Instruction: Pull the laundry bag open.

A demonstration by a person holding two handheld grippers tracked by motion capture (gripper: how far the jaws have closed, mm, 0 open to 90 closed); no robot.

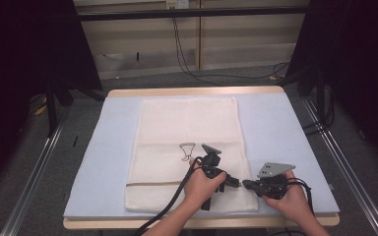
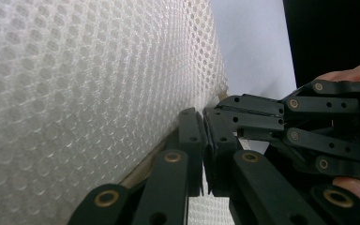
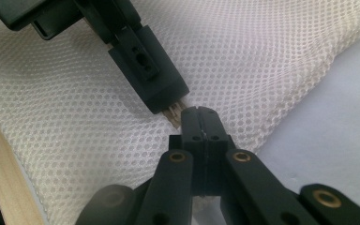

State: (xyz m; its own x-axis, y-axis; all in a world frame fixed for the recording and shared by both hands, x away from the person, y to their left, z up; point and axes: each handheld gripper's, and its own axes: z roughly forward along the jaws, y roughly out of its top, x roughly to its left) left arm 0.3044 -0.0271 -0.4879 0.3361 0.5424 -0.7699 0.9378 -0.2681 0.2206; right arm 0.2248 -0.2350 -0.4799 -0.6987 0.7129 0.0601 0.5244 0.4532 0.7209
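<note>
Cream mesh laundry bag [image 1: 187, 147] lies flat on the pale blue tabletop [image 1: 285, 142], and I have both left fingers [image 1: 236, 185] and right fingers [image 1: 246, 184] pinched tight on its near right edge, probably to pull the opening apart.

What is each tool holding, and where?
Both the left tool and right tool are shut on the mesh bag, pinching its near right edge.

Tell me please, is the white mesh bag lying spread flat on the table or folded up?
Spread flat: the mesh bag lies full length on the blue mat, with both grippers at its near right corner.
</note>
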